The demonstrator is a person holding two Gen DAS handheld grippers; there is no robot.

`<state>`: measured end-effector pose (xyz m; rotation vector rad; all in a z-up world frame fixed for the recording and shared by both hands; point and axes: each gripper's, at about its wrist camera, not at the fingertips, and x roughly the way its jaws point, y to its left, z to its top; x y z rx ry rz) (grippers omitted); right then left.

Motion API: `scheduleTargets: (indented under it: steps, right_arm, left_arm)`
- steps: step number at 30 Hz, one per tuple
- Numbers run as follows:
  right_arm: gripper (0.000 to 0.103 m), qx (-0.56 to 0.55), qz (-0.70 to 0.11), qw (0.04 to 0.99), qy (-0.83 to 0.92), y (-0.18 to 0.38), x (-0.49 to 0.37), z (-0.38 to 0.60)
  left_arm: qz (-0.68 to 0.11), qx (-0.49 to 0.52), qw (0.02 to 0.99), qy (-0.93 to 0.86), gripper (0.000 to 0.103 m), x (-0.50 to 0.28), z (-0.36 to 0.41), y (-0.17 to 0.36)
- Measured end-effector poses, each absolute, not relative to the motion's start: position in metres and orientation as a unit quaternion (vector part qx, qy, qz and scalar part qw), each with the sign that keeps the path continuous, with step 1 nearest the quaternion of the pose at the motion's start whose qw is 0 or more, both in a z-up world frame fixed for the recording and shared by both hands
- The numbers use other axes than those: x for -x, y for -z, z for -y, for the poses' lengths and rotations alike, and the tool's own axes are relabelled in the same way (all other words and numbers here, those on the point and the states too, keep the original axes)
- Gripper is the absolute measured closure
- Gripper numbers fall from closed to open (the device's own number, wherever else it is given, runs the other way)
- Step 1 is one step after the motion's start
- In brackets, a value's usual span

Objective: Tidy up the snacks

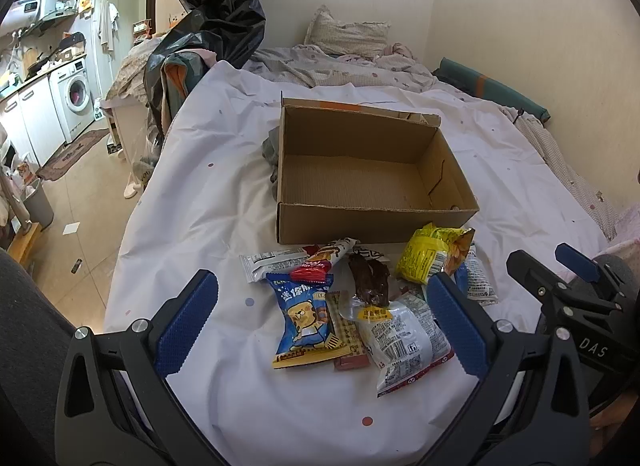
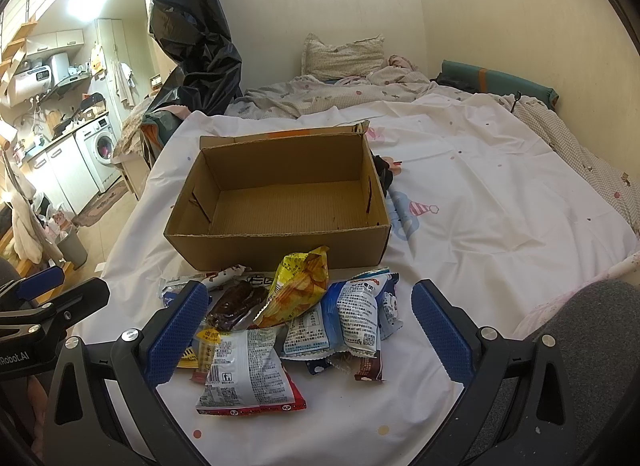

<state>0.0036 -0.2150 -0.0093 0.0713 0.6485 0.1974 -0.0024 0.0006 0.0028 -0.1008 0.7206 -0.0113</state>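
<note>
The left gripper (image 1: 326, 320) is hovering with its jaws spread wide and holding nothing, framing the blue bear-print snack packet (image 1: 306, 324) at the left of the pile, probably lining up a first pick. The snack packets are lying heaped on the white sheet (image 1: 224, 169) just in front of the empty cardboard box (image 1: 374, 221), close enough for short transfers. The right gripper (image 2: 312, 332) is likewise hanging released and empty over the grey-white packet (image 2: 248, 376) and yellow chip bag (image 2: 298, 292).

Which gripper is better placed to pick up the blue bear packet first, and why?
Left, probably. The blue bear packet lies between the open left gripper's fingers, at the near-left edge of the pile. The right gripper frames the other packets; the bear packet is barely visible there.
</note>
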Motion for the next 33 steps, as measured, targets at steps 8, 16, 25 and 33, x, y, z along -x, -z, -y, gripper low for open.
scheduleTargets:
  steps: [8,16,25,33]
  right_arm:
    - [0.000,-0.041,-0.319,0.942,-0.096,0.008,-0.004,0.217]
    - [0.000,-0.116,-0.362,0.921,-0.083,0.005,-0.031,0.260]
    - [0.000,-0.181,-0.406,0.892,-0.083,0.022,-0.056,0.282]
    - [0.000,-0.192,-0.420,0.883,-0.083,0.026,-0.058,0.284]
  left_arm:
    - [-0.357,0.047,0.933,0.006,0.000,0.000,0.003,-0.001]
    - [-0.423,0.132,0.895,-0.047,0.000,-0.031,-0.051,0.002]
    - [-0.560,0.170,0.808,-0.062,0.006,-0.080,-0.052,0.065]
    - [-0.633,0.172,0.754,-0.033,0.063,-0.093,-0.023,0.128]
